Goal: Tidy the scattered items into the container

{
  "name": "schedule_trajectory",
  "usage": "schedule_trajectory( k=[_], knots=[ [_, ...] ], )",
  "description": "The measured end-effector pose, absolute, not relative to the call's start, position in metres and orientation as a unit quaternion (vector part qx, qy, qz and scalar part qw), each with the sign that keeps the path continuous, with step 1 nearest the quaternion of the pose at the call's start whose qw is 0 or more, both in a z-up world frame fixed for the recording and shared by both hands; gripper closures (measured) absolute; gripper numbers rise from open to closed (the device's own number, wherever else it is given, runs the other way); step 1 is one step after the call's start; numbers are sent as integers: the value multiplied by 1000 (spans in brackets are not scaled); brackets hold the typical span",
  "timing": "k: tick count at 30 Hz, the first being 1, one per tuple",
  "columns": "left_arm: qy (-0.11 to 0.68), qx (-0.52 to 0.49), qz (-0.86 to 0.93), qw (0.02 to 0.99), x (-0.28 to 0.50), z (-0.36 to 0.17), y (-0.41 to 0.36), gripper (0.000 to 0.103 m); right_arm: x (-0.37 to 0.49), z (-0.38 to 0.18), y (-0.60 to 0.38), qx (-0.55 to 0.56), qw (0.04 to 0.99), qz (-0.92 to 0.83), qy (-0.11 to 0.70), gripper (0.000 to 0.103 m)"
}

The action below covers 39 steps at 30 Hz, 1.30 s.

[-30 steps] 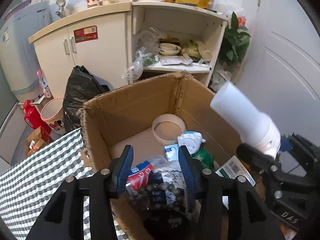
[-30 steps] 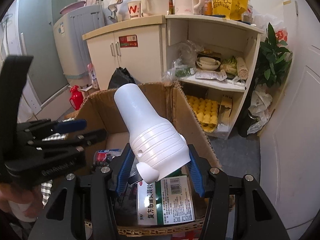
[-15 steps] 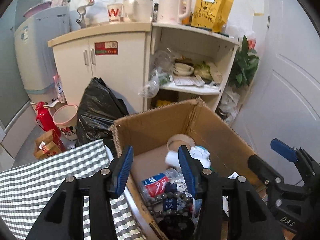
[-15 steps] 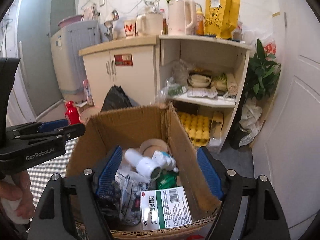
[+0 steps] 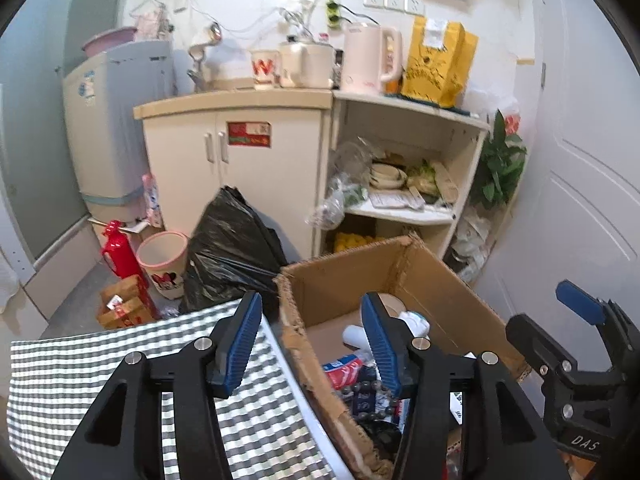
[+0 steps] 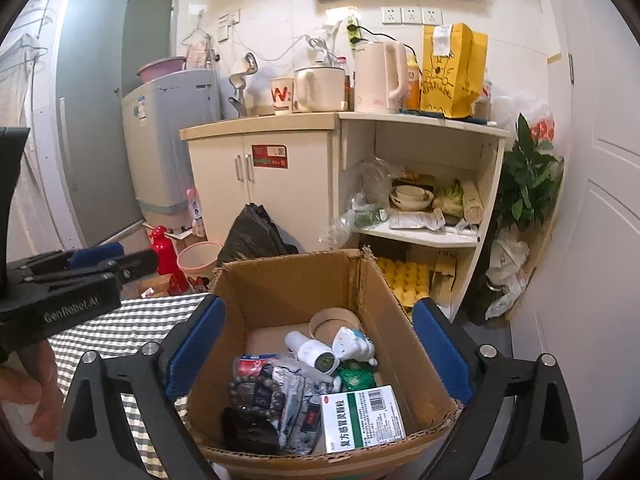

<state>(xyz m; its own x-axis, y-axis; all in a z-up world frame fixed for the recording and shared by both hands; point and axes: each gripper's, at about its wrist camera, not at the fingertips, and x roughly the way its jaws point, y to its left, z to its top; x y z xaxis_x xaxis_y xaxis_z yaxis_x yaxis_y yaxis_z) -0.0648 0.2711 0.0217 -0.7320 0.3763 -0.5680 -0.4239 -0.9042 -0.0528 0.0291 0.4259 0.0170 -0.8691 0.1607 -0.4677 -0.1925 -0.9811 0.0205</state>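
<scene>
An open cardboard box (image 6: 380,292) stands at the edge of the checked table. In it lie a white bottle (image 6: 308,350), a green-and-white medicine carton (image 6: 362,420), a bead bracelet (image 6: 248,384), a tape roll (image 6: 334,320) and a white toy (image 6: 354,342). My right gripper (image 6: 318,344) hangs above the box, wide open and holding nothing. My left gripper (image 5: 310,344) is open and empty too, above the box's left wall (image 5: 296,344). In the left wrist view the white bottle (image 5: 354,334) shows between the fingers, down in the box.
A checked tablecloth (image 5: 80,380) covers the table left of the box. Behind are a black rubbish bag (image 5: 232,248), a pink bin (image 5: 162,258), a red flask (image 5: 118,250), a cream cabinet (image 5: 240,168) and open shelves (image 5: 404,208). A white door (image 5: 580,200) is at right.
My right gripper opened and dropped the white bottle, which now lies in the box. Both grippers have pulled up and back from the box.
</scene>
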Motion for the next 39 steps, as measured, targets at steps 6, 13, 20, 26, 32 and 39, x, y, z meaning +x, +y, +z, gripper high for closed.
schedule_trajectory(
  k=[6, 13, 20, 26, 32, 39],
  knots=[
    [30, -256, 951, 171, -48, 39, 237, 11, 45, 31, 405, -210, 79, 974, 29, 0],
    [18, -239, 961, 134, -35, 52, 195, 0, 48, 40, 376, -197, 53, 979, 15, 0],
    [17, -233, 967, 99, -28, 59, 158, 0, 45, 45, 342, -191, 22, 981, 2, 0],
    [21, -233, 970, 71, -22, 58, 126, 0, 42, 46, 314, -186, 1, 982, 5, 0],
    [19, -233, 971, 40, -16, 56, 88, 0, 34, 42, 278, -193, -25, 981, -2, 0],
    [27, -242, 970, 9, -12, 50, 52, 0, 28, 36, 240, -203, -48, 978, -11, 0]
  ],
)
